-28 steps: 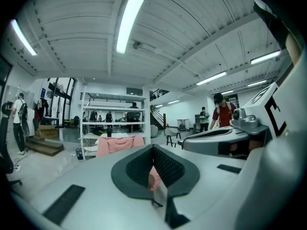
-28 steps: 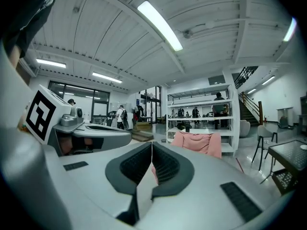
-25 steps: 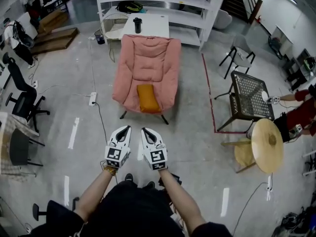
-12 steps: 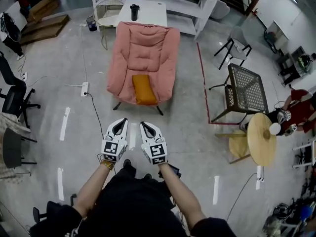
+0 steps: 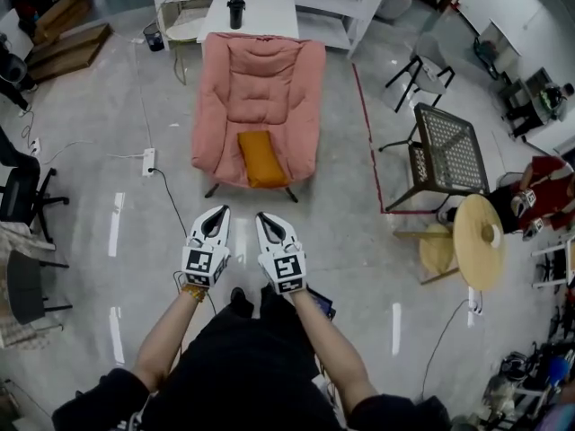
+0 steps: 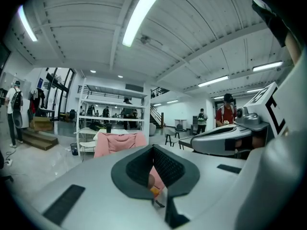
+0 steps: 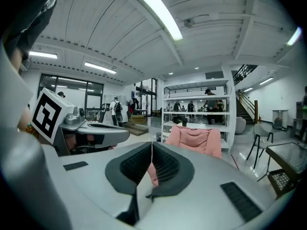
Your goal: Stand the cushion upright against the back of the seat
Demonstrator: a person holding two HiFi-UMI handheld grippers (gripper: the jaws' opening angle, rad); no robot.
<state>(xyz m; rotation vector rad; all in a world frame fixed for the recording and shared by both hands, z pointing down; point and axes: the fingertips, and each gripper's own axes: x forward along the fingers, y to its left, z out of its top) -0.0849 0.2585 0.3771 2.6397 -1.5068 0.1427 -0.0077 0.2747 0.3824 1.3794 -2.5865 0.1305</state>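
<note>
An orange cushion (image 5: 261, 158) lies flat on the front of the seat of a pink padded armchair (image 5: 260, 79), seen in the head view ahead of me. A sliver of the orange cushion (image 6: 154, 191) shows through the jaw notch in the left gripper view. My left gripper (image 5: 217, 215) and right gripper (image 5: 266, 219) are side by side over the bare floor, short of the chair's front edge, both shut with nothing in them. The armchair's back (image 7: 194, 139) rises above the right gripper's jaws in its view.
A white table (image 5: 251, 12) with a dark cup (image 5: 235, 11) stands behind the chair, before white shelving. A power strip (image 5: 148, 161) and cable lie on the floor at left. A mesh chair (image 5: 446, 161), round wooden table (image 5: 479, 241) and a person in red (image 5: 544, 182) are at right.
Both grippers, still shut, have come closer to the armchair; the chair and cushion now sit nearer to them in the head view.
</note>
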